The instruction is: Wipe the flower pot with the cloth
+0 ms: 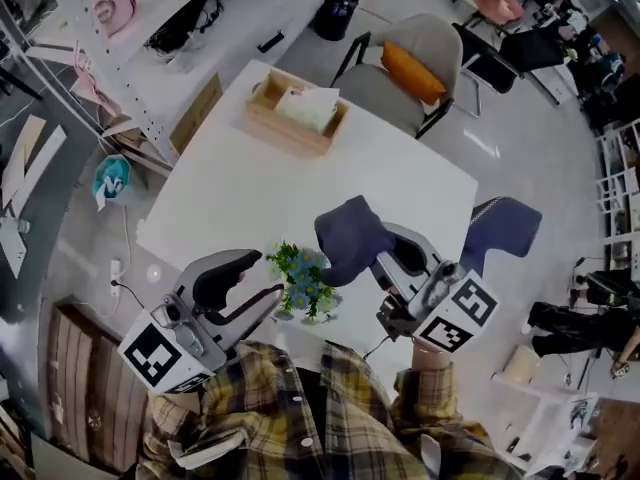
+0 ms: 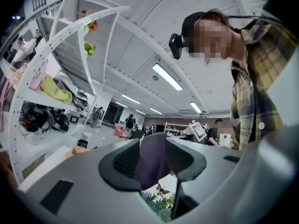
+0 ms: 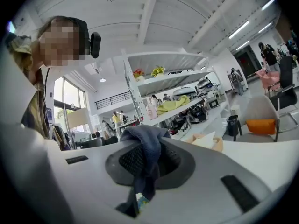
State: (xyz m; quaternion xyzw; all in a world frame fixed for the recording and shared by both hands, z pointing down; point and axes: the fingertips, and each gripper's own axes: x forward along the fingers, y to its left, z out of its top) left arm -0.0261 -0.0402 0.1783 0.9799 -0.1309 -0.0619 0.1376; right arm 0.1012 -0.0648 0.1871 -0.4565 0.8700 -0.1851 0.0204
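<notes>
Only blooms of the flower pot (image 1: 302, 280) show; right gripper (image 1: 382, 258) clamps the cloth (image 1: 350, 236), left gripper (image 1: 268, 280) stands half-open.

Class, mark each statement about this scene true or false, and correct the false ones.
1. The right gripper is shut on a dark blue cloth. True.
2. The flowers are red. False: they are blue, with green leaves.
3. A wooden box stands on the white table. True.
4. The cushion on the chair is green. False: it is orange.
</notes>
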